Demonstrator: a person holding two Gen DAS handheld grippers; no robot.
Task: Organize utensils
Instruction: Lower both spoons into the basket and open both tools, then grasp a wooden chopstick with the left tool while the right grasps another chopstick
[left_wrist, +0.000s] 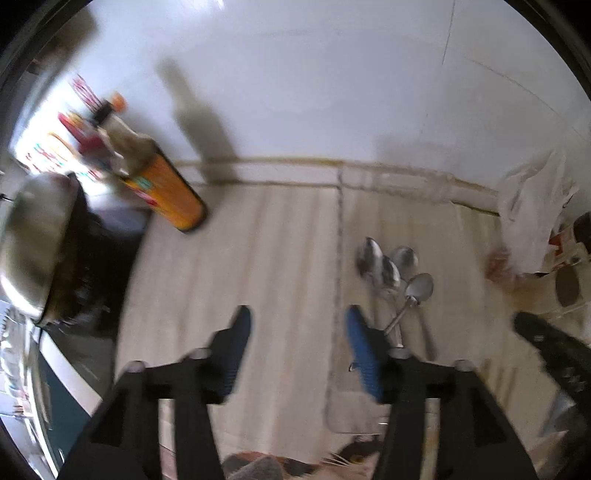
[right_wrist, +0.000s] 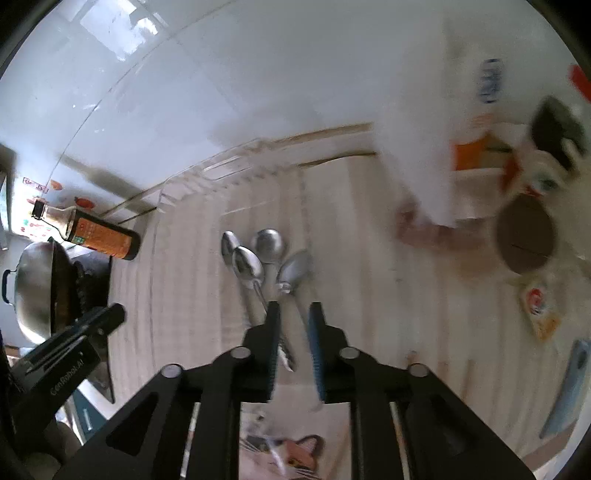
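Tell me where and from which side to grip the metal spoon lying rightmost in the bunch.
Grip the rightmost shiny metal spoon by its thin handle, just behind the bowl, coming from above with the right hand-held gripper. It lies flat on the pale ribbed mat, its handle running toward the gripper between the open fingers, and angles away from the other spoons.

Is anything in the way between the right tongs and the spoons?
Nothing visible. The right tongs stand open just above the handles of the spoons, with one handle already showing between the fingers and only bare counter around them.
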